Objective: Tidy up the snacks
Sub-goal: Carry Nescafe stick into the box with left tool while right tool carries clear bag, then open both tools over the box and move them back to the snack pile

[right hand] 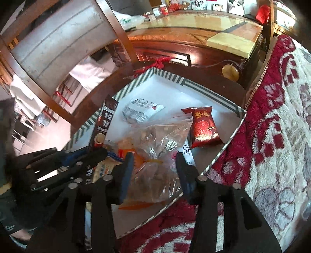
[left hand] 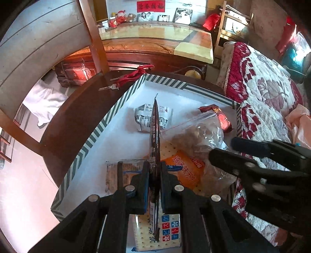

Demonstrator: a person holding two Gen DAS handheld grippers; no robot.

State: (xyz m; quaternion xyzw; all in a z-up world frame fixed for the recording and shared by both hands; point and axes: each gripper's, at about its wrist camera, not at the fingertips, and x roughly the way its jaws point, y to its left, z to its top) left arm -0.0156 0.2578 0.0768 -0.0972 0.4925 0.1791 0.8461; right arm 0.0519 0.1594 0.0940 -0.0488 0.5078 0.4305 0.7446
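While the dark flat packet is held edge-on over the box, findings run near to far.

Left gripper (left hand: pixel 155 186): closed tight on a dark flat packet (left hand: pixel 155 136); the right wrist view shows its printed face upright at the box's 9 o'clock wall.

Right gripper (right hand: pixel 154 171): jaws wide apart, nothing between the pads; it hovers over the clear zip bag (right hand: pixel 155 140), and whether it touches the bag I cannot tell.

Step in hand, as judged: placing the packet in the box. Lower it flat or stand it against the 9 o'clock wall before letting go; the thin film may flop once freed.

Box contents: striped box (left hand: pixel 108 124) with white floor; cracker packs (left hand: pixel 169 231) nearest, orange pack (left hand: pixel 186 167) partly under the zip bag, newsprint-pattern pouch (left hand: pixel 147 116) toward 12 o'clock, red foil pouch (right hand: pixel 202 126) at 2 o'clock.

Risk: the zip bag lies over other packs and could drag them if lifted.

Surface: dark wooden tabletop (left hand: pixel 77 116); keys on a red cord (left hand: pixel 128 77) at the box's 11 o'clock.

Room: red-and-white floral blanket (left hand: pixel 268 93) at 3 o'clock; chair (left hand: pixel 38 39) at 10 o'clock; sideboard with framed photos (left hand: pixel 165 17) at 12 o'clock.
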